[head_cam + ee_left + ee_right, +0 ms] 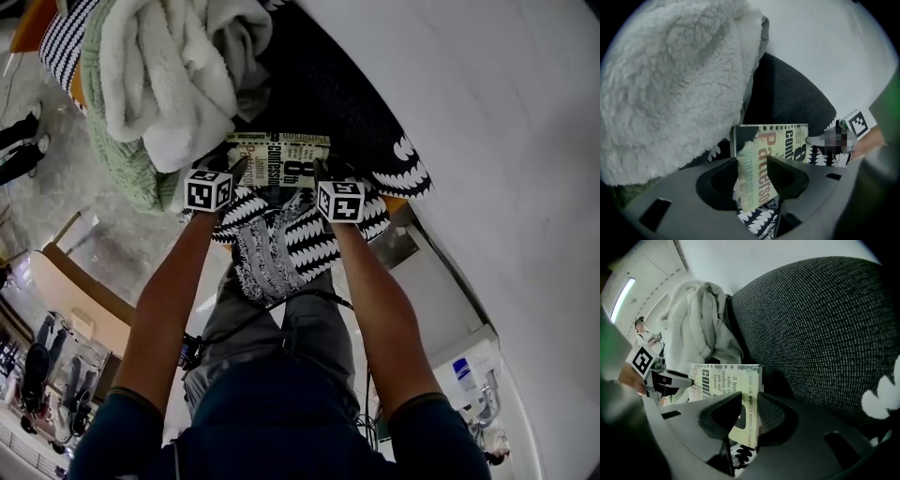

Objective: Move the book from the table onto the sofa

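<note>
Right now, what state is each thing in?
book: closed, cover up, clamped at both side edges.
left gripper: shut on the book.
right gripper: shut on the book.
white fleece blanket: crumpled in a heap.
green knit blanket: bunched under the fleece.

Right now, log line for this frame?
left gripper: shut on book | right gripper: shut on book | book: held between both, over patterned cover, beside white blanket

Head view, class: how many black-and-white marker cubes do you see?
2. One black-and-white marker cube sits on the left gripper, at the cream paperback book's left edge; the other on the right gripper, at its right edge. None seems hidden.
</note>
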`<control>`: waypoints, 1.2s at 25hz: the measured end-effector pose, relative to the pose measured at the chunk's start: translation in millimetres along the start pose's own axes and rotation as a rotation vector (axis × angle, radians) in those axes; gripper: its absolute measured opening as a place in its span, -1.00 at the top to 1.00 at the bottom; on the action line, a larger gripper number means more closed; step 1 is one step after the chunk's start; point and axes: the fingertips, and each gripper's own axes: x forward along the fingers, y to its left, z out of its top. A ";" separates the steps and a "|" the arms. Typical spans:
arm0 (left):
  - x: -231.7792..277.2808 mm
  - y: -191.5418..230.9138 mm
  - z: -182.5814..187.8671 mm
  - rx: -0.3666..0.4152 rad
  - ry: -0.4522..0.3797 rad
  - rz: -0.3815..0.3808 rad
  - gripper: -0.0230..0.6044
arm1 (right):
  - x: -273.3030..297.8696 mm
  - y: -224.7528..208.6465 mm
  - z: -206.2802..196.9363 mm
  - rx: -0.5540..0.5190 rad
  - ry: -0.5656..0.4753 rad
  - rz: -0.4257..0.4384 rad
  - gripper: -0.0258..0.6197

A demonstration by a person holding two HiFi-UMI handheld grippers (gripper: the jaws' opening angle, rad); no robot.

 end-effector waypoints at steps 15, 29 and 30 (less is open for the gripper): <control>18.7 9.8 -35.2 -0.029 0.136 -0.007 0.33 | 21.5 -0.7 -19.9 -0.022 0.094 0.019 0.57; -9.5 12.6 -57.5 -0.024 0.155 0.014 0.22 | 4.2 4.8 -23.1 0.007 0.099 0.014 0.61; -12.0 12.1 -58.8 -0.026 0.152 0.017 0.23 | 2.5 5.7 -23.1 0.002 0.098 0.015 0.63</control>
